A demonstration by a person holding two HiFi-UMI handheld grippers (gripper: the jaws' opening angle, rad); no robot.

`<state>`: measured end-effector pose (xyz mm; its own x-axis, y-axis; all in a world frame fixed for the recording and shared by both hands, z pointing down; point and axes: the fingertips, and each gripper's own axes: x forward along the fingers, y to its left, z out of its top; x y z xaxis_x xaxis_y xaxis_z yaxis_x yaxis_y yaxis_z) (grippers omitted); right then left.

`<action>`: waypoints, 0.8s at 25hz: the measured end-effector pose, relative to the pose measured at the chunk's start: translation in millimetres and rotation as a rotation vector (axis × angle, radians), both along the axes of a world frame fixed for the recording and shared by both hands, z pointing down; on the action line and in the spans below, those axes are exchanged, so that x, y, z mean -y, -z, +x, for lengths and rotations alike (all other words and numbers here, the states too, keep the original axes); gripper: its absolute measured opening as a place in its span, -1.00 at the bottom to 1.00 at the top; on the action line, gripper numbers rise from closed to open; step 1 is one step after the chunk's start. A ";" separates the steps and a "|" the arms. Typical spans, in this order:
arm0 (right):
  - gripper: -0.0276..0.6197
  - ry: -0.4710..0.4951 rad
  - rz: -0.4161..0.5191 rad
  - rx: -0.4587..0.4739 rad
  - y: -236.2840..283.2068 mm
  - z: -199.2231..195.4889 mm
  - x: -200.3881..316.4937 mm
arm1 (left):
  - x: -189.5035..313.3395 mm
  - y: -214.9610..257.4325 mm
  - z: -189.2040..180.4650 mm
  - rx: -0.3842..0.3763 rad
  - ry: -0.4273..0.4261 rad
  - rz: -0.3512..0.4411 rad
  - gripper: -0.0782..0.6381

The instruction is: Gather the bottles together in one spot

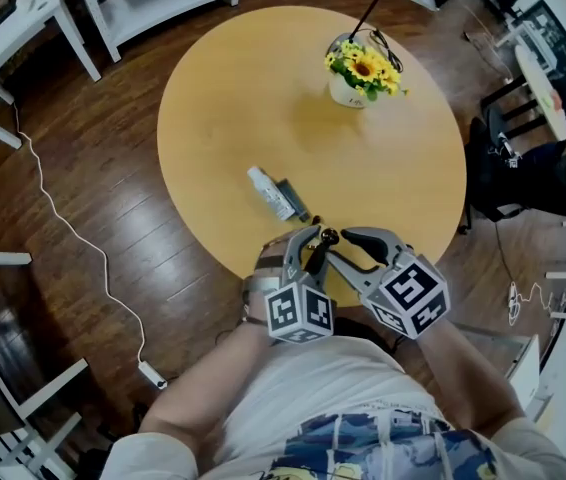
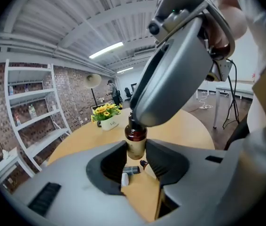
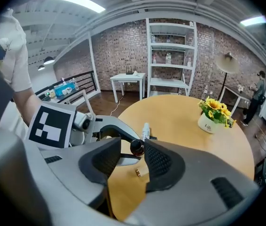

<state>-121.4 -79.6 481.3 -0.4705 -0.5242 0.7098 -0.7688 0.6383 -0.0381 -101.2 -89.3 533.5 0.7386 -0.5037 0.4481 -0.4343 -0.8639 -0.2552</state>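
Left hand-held gripper (image 2: 136,147) pinches an amber bottle (image 2: 136,136) over the worktop's (image 1: 243,98) near edge; right hand-held gripper (image 3: 133,144), jaws slightly apart, has its cap (image 3: 137,147) between them. White bottle (image 1: 266,188) and dark bottle (image 1: 294,200) lie side by side just beyond

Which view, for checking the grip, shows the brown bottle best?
Left gripper view: the brown bottle, close up, pinched between the left gripper's pads. Right gripper view shows only its cap; head view barely shows it.
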 end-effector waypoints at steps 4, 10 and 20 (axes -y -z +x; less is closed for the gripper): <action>-0.61 0.005 0.006 -0.039 -2.7 12.0 -0.9 | -7.0 4.2 13.6 0.028 -0.023 0.036 -0.43; -0.70 0.079 0.035 -0.099 -1.9 30.0 -4.5 | -10.7 8.6 30.7 0.076 -0.009 0.050 -0.43; -0.72 0.471 0.067 -0.186 9.5 94.7 7.2 | -1.7 24.7 74.3 0.068 0.091 0.010 -0.41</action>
<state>-26.6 -86.8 471.8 -0.5359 -0.3329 0.7759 -0.3867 0.9137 0.1250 -26.9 -87.6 508.9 0.6574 -0.5719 0.4907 -0.4923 -0.8189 -0.2949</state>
